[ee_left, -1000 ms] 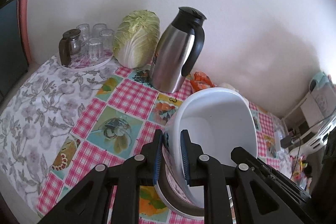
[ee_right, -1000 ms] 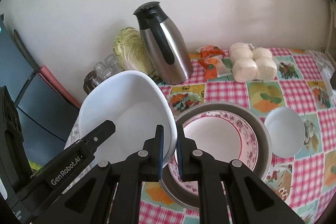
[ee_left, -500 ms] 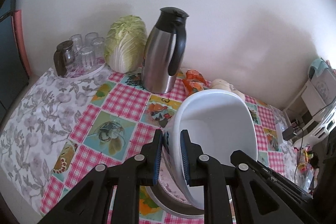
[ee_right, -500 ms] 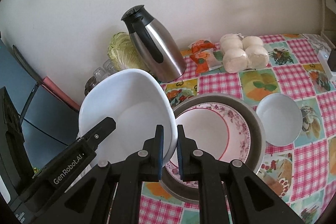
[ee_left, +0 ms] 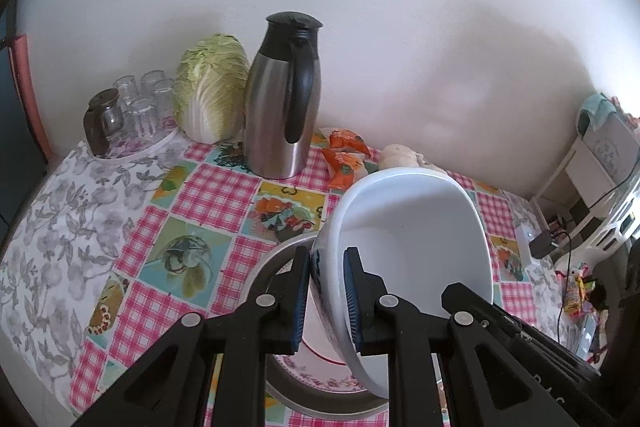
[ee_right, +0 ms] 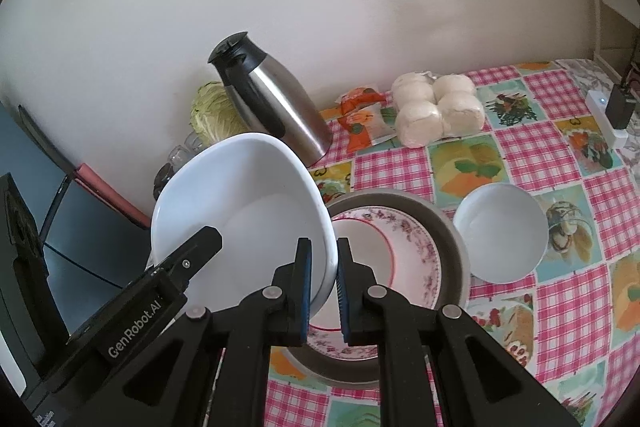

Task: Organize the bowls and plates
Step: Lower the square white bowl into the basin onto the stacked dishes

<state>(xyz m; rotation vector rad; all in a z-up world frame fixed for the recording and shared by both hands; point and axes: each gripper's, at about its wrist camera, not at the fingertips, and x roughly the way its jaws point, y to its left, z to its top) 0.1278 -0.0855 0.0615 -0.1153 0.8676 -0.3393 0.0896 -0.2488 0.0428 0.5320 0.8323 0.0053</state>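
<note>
A large white bowl (ee_left: 412, 235) (ee_right: 240, 203) hangs in the air, held by both grippers. My left gripper (ee_left: 327, 301) is shut on its left rim, and my right gripper (ee_right: 323, 287) is shut on its right rim. Below it sits a grey metal basin (ee_right: 452, 239) (ee_left: 280, 255) with a floral-rimmed plate (ee_right: 408, 247) (ee_left: 316, 375) inside. The big bowl hovers over the basin's left part. A small white bowl (ee_right: 500, 231) rests on the checked tablecloth to the basin's right.
A steel thermos jug (ee_left: 280, 107) (ee_right: 272, 103), a cabbage (ee_left: 212, 87), a tray of glasses (ee_left: 132, 111), orange snack packets (ee_right: 360, 119) and bagged buns (ee_right: 436, 107) stand along the wall. A power strip (ee_right: 604, 119) lies far right.
Both grippers, with the big white bowl between them, have shifted sideways over the basin and plate. The table things slid left in the left wrist view.
</note>
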